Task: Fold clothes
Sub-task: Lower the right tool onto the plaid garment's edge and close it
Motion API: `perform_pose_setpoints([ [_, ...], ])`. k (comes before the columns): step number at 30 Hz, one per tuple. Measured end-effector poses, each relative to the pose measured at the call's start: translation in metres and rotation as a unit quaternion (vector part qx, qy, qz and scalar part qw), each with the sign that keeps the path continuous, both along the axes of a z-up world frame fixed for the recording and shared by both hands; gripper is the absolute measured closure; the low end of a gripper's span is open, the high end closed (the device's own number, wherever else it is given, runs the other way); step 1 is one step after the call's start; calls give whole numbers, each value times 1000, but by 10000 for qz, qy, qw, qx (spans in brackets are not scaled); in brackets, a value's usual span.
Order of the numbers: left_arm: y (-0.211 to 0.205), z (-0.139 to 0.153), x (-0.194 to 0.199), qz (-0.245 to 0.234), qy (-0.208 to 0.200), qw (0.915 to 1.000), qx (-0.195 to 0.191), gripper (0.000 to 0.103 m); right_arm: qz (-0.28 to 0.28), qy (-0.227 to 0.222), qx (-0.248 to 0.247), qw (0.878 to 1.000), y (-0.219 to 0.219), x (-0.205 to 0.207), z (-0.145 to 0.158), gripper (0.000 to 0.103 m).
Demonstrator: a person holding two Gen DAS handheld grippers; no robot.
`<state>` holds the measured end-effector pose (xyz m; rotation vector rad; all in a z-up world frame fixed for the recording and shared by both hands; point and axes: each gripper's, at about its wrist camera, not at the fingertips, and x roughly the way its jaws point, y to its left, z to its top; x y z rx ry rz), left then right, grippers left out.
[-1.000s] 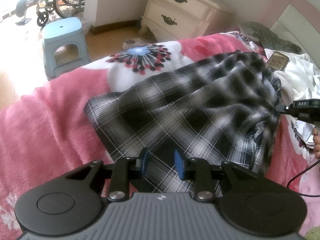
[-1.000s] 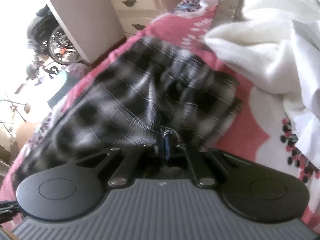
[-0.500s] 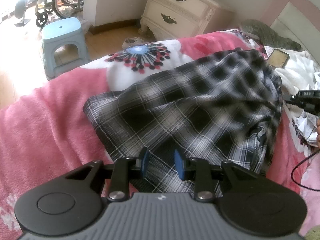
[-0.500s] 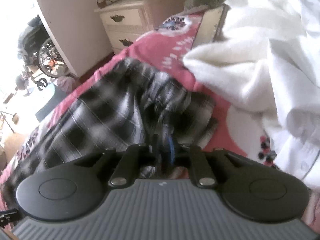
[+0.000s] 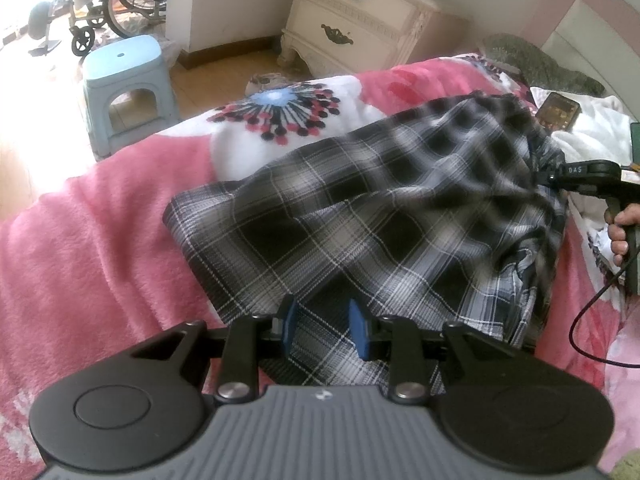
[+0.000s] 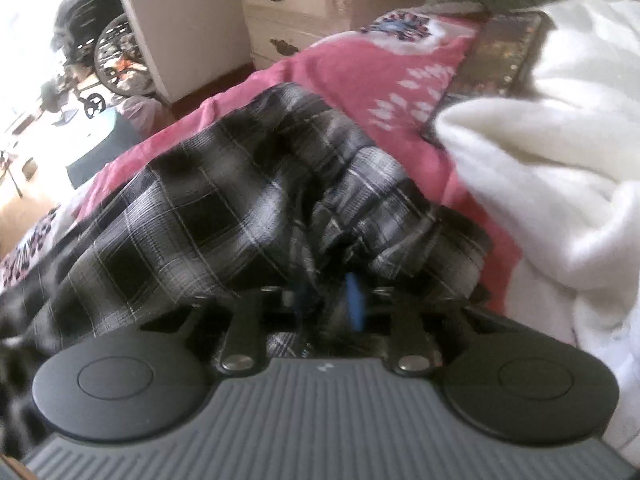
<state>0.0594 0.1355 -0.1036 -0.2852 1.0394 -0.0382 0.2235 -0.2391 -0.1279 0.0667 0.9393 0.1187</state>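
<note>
A black-and-white plaid garment (image 5: 360, 216) lies spread on the pink floral blanket (image 5: 88, 240). My left gripper (image 5: 322, 328) sits at its near edge, blue pads a little apart with a fold of the plaid cloth between them. My right gripper (image 5: 554, 178) is at the garment's far right corner, a hand behind it. In the right wrist view the jaws of my right gripper (image 6: 328, 304) are closing on bunched plaid cloth (image 6: 224, 208), which drapes away to the left.
White clothes (image 6: 540, 184) are piled on the bed to the right, with a phone (image 5: 558, 114) on them. A white nightstand (image 5: 356, 24), a blue stool (image 5: 124, 80) and a wheelchair (image 5: 116, 0) stand on the floor beyond the bed. A cable (image 5: 592, 320) trails from the right gripper.
The right gripper has shifted farther up the bed with the garment's corner and rolled, tugging the cloth. The left gripper has stayed put.
</note>
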Motion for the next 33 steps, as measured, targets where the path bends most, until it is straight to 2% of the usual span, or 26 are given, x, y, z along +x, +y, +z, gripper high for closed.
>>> perform_pose_setpoints([
  [2,1,0,0,-5,-4,10000,-7,73,-4,-128,-18,9999,1,-3,2,101],
  [8,1,0,0,-7,-3,10000,-13,73,-433,-422,389,9974,-18,-11,11,102],
  [10,2,0,0,-15,0,10000,-17,73,-579,-305,747,9951,-27,-9,7,99],
  [13,3,0,-1,-17,9,10000,-36,73,-925,-233,1541,9834,-44,-12,6,96],
  [15,2,0,0,-16,14,10000,-28,73,-1072,-304,1882,9758,-51,-15,8,86],
  [16,2,0,0,-22,13,10000,-20,73,-1129,-339,1934,9740,-53,-15,9,84],
  [19,1,-1,0,-39,10,10000,3,72,-1194,-400,1849,9746,-55,-12,11,83],
  [23,1,-1,1,-43,14,10000,9,72,-1233,-240,1578,9794,-51,-1,3,83],
  [33,1,-1,2,-52,20,10000,9,72,-906,-32,723,9933,-28,12,-8,81],
])
